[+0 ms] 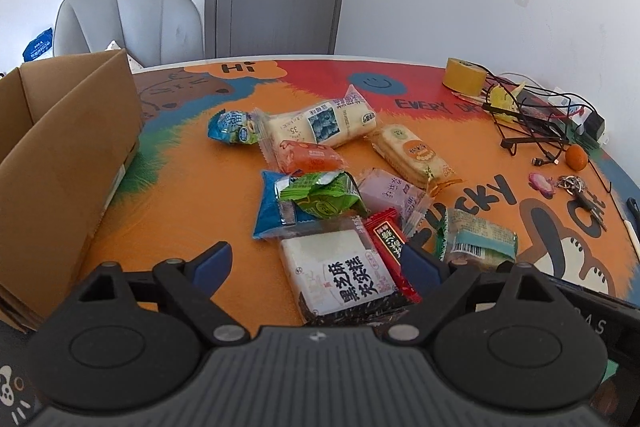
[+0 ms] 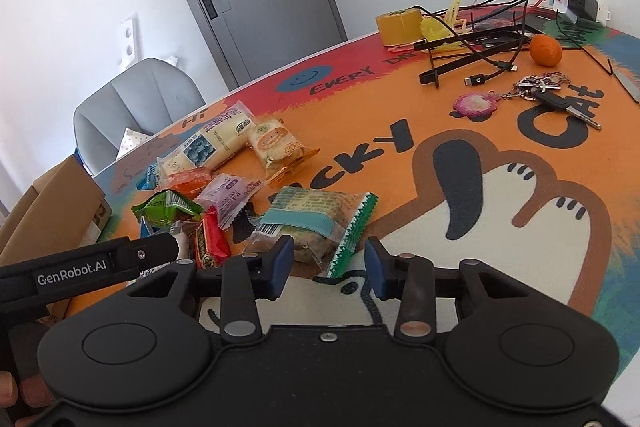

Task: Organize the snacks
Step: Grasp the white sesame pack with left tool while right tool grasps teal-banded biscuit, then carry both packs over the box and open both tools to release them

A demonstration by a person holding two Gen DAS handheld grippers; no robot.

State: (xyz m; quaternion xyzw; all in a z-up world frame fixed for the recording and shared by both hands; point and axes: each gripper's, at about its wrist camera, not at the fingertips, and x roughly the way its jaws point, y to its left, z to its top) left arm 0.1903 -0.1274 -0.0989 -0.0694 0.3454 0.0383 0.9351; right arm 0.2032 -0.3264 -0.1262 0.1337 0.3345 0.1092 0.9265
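we're at the pick-up step: snacks lie in a loose pile mid-frame on the mat (image 1: 192, 163), none boxed that we can see. left gripper (image 1: 316, 261) hangs spread wide over the sesame pack (image 1: 340, 277), low centre, pads not touching it. right gripper (image 2: 326, 263) has its jaws part closed around the end of the green-edged pack (image 2: 316, 223), not yet pinching. next, we judge, clamp and carry to the box (image 1: 68, 147) at left.
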